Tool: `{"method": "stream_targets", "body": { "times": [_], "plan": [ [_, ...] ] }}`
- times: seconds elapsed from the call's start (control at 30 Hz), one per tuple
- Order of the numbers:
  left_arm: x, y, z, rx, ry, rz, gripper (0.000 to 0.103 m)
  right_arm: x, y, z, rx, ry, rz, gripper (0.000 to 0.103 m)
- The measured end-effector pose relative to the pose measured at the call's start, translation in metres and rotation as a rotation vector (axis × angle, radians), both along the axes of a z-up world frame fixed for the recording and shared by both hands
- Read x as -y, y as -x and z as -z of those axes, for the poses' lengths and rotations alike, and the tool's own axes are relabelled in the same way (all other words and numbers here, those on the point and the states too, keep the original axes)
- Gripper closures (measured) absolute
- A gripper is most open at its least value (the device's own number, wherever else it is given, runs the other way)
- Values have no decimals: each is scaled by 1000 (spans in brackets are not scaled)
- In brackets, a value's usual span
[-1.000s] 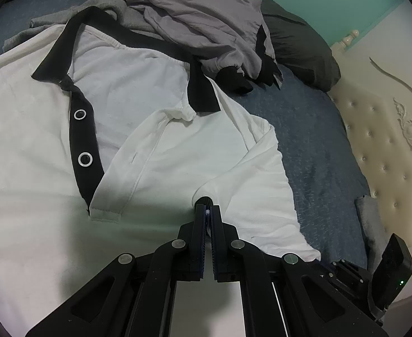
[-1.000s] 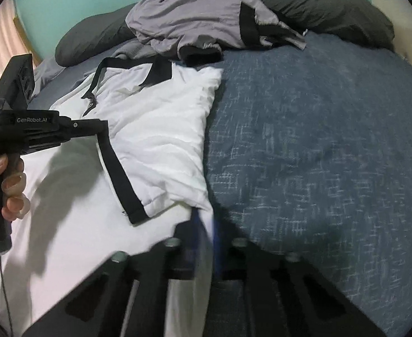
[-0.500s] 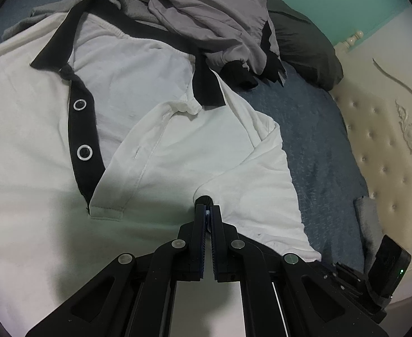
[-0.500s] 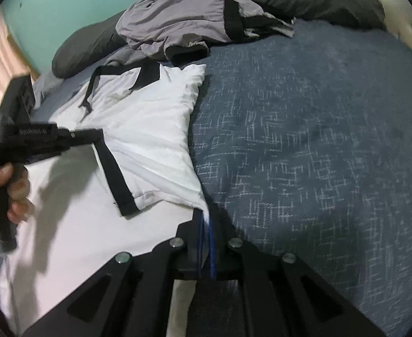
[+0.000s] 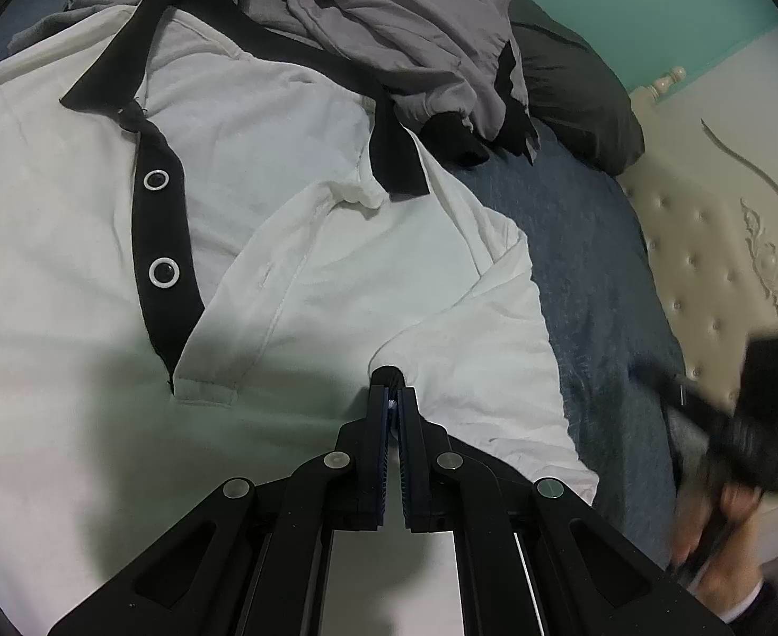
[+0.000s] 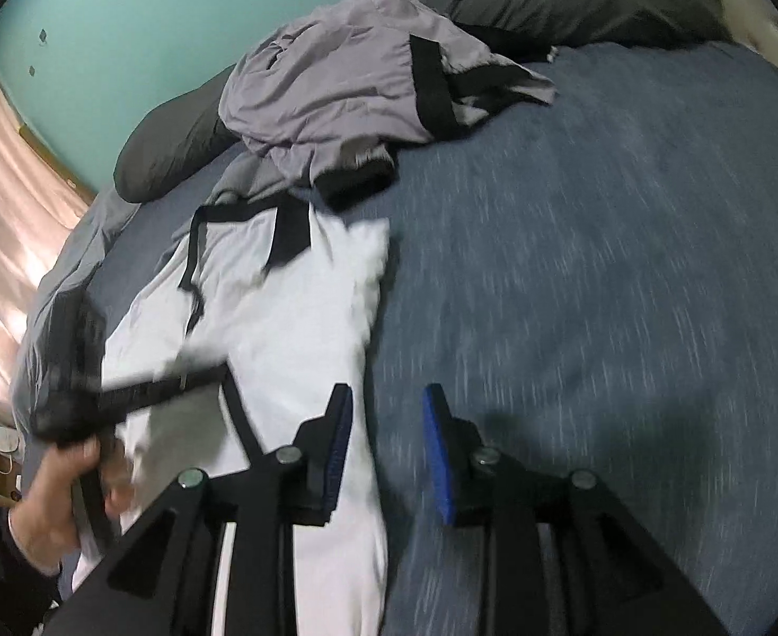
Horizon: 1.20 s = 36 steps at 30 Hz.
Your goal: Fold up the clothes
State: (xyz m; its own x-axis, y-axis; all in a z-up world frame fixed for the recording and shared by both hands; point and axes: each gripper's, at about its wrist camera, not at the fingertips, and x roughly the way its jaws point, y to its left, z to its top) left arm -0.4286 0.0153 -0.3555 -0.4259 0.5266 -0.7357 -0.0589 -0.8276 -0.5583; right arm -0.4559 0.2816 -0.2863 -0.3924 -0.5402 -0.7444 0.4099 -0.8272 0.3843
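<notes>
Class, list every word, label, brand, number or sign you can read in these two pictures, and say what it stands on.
None can be read.
Left gripper body, seen from the right wrist: any marking is lost in motion blur.
Right gripper body, seen from the left wrist: blurred too; only a green light shows, no lettering.
White shirt, grey clothes, bedspread: no print or tag visible.
</notes>
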Motion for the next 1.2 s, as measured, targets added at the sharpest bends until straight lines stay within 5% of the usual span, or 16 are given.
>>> {"method": "stream_targets", "body": {
  "times": [0.33,0.77,0.8,0.93,1.2],
  "plan": [
    [1,-2,1,-12,1,7,99,57,101,2,9,-124,-53,71],
    [0,-2,4,-1,-2,19,99,105,136,35,40,-206,-125,61],
    [0,-3,5,0,-1,20,99,107,136,37,37,-217,-134,63],
    [-1,-5,9,8,-6,28,99,105,134,40,13,-197,-137,98],
    [-1,-5,9,3,1,29,99,87,148,37,-10,-139,-10,101]
  ]
}}
